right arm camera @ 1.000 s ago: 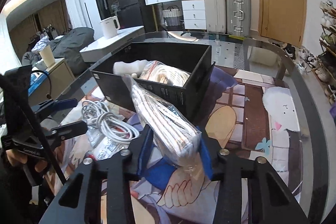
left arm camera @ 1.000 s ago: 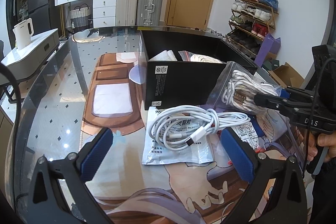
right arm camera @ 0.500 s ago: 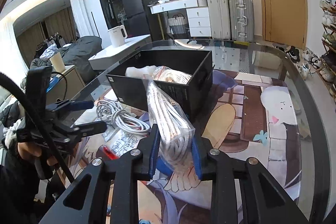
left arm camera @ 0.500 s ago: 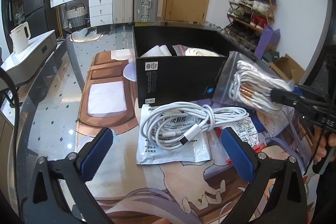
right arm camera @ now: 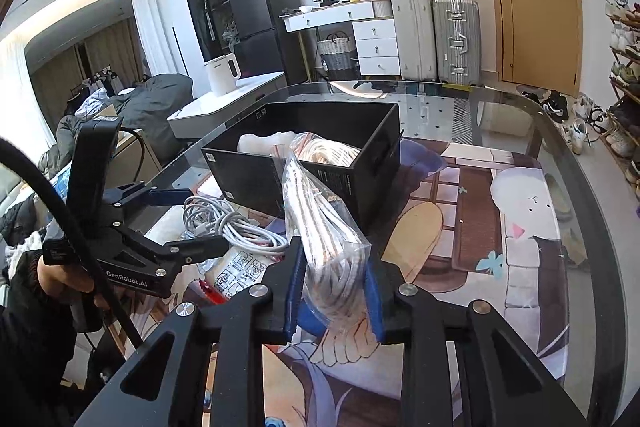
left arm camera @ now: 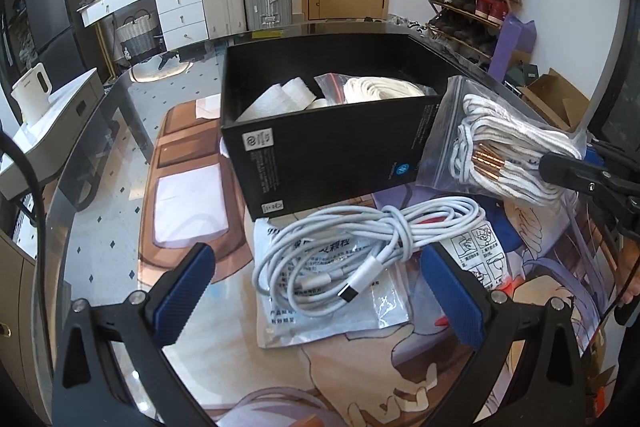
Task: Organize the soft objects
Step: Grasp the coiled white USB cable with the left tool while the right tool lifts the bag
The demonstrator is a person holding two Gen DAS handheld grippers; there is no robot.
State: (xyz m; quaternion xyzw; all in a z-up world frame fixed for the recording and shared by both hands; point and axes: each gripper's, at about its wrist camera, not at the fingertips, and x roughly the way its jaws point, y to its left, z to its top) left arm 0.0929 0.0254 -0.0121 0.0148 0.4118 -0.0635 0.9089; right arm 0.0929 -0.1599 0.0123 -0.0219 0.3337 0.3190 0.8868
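1. Landmark: an open black box (left arm camera: 332, 151) stands on the glass table (right arm camera: 580, 211). Inside it lie a folded white cloth (left arm camera: 280, 97) and a bagged coil of white cord (left arm camera: 380, 87).
2. Right claw (right arm camera: 334, 293): nearly closed, both blue pads pressing a clear zip bag of white cord (right arm camera: 320, 227). The bag is held clear of the table, just in front of the box's near right corner, its top edge leaning toward the box wall.
3. Left claw (left arm camera: 316, 291): jaws wide apart, gripping nothing. It hovers over a loose white charging cable (left arm camera: 360, 247).
4. The cable lies coiled in front of the box, resting on a flat printed packet (left arm camera: 328, 311) on the table.
5. A hand (right arm camera: 68, 279) grips the left claw's handle.
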